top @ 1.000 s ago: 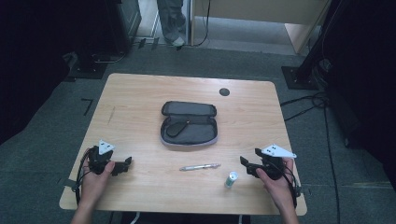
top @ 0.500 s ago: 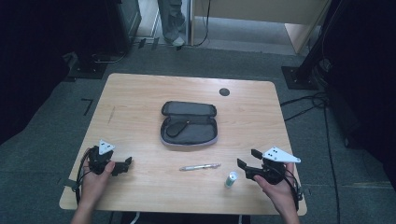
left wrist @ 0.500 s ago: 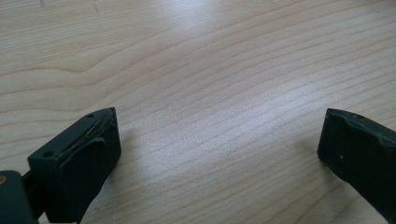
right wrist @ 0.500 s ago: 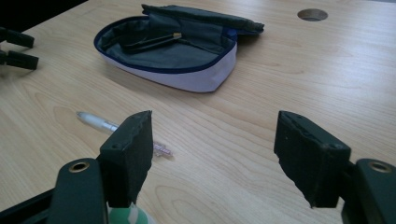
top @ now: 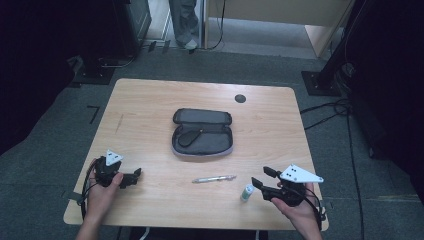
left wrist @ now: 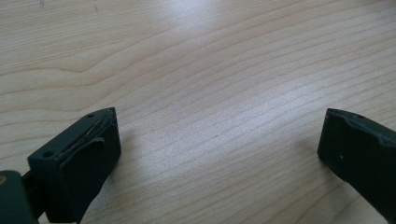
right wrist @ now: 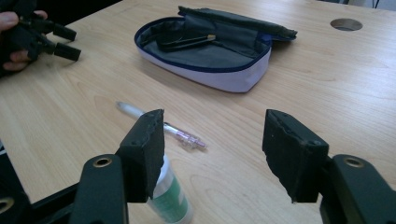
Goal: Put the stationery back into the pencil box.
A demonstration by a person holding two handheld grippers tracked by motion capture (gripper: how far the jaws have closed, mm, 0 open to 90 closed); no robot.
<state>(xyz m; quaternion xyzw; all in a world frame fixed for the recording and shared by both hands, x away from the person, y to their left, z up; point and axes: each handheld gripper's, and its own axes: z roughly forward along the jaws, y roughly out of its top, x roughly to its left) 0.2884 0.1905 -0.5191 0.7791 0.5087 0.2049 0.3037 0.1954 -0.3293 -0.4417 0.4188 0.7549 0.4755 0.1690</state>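
In the high view the right claw (top: 260,183) sits at the lower right of the frame, held in the person's right hand (top: 300,210), with its tips just beside a small white bottle with a green label (top: 247,192) standing on the desk (top: 150,100). Its jaws have just been closing and now stand about half apart, with nothing between them. In the right gripper view the bottle shows at the bottom, partly behind the left-hand jaw and outside the gap. A clear pen (top: 214,178) lies just left of the bottle, below centre. An open grey pencil case (top: 202,132) with a dark item inside lies at the centre of the frame. The left claw (top: 134,176) rests at the lower left, jaws wide over bare wood, holding nothing.
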